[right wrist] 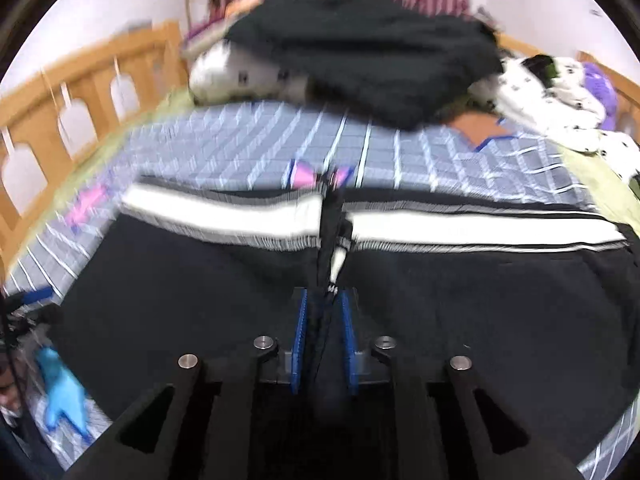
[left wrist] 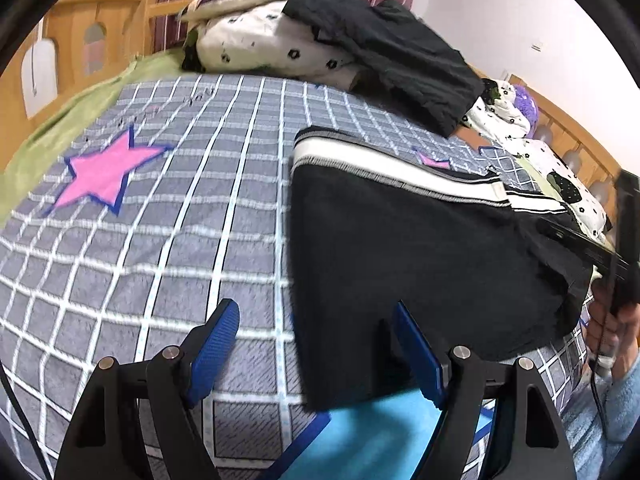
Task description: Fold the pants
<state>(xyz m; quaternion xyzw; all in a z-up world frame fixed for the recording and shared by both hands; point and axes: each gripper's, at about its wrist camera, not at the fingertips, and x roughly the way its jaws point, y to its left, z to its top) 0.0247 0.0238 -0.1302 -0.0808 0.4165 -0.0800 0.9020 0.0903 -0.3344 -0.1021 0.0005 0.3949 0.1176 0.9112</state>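
Observation:
Black pants with a white-striped waistband lie on the checked bed sheet, their right side lifted. My left gripper stands open at the pants' near left edge; the fabric's corner reaches between its blue pads without being pressed. In the right wrist view, my right gripper is shut on a raised fold of the pants, just below the middle of the waistband. A hand holding that gripper shows at the left wrist view's right edge.
A heap of bedding with a black garment draped over it fills the back of the bed. A wooden rail runs along the left side. A pink star marks the sheet. Bare sheet lies left of the pants.

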